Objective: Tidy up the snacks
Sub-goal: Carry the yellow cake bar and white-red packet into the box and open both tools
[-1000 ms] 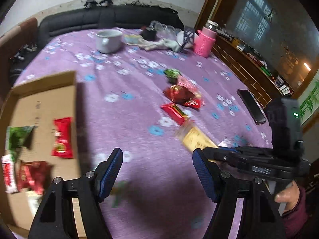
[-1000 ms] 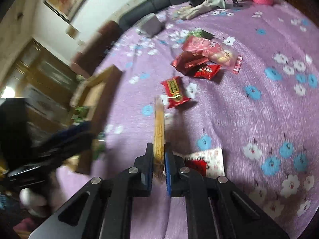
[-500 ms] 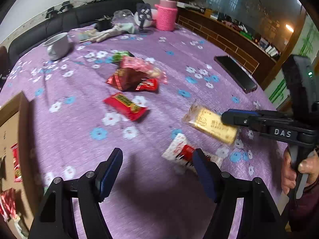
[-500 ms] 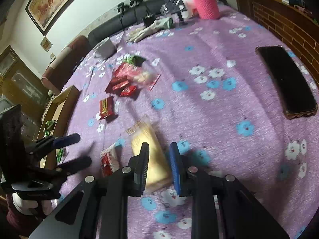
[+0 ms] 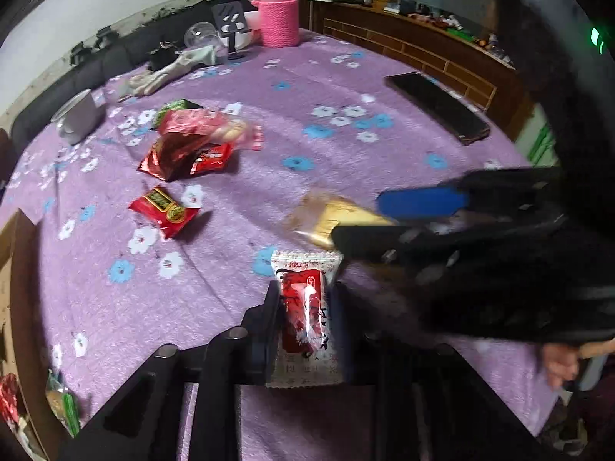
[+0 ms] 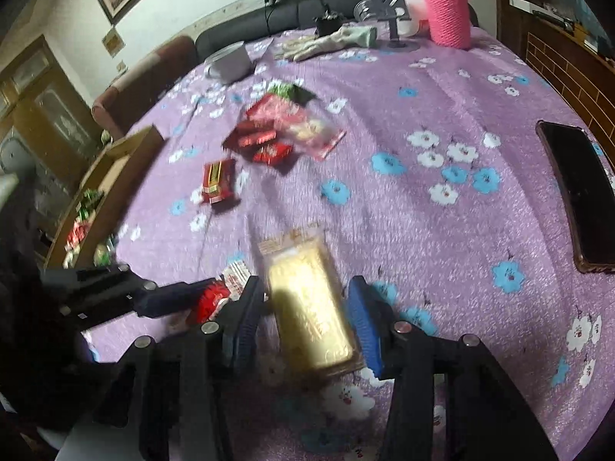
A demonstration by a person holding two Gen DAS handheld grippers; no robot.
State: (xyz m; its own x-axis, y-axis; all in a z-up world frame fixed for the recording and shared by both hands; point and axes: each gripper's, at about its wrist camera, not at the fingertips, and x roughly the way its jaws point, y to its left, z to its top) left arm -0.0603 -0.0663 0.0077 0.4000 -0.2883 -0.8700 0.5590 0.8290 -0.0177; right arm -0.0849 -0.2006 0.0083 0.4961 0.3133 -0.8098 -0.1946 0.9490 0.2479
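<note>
My left gripper (image 5: 305,299) is shut on a white-and-red snack packet (image 5: 305,307) near the table's front edge. My right gripper (image 6: 307,311) is open, its fingers on either side of a golden snack bar (image 6: 307,303) lying on the purple cloth; the bar also shows in the left wrist view (image 5: 334,219). A red snack (image 5: 163,211) lies alone to the left. A pile of red and pink snacks (image 5: 196,142) lies further back. The cardboard box (image 6: 111,176) with several snacks stands at the left.
A black phone (image 6: 576,192) lies at the right edge. A pink flask (image 6: 447,11), a phone stand (image 6: 388,7), gloves (image 6: 330,42) and a white mug (image 6: 226,61) stand at the back of the round table.
My right gripper has opened and let the golden bar down on the cloth. My left gripper has moved forward and shut on the white-and-red packet.
</note>
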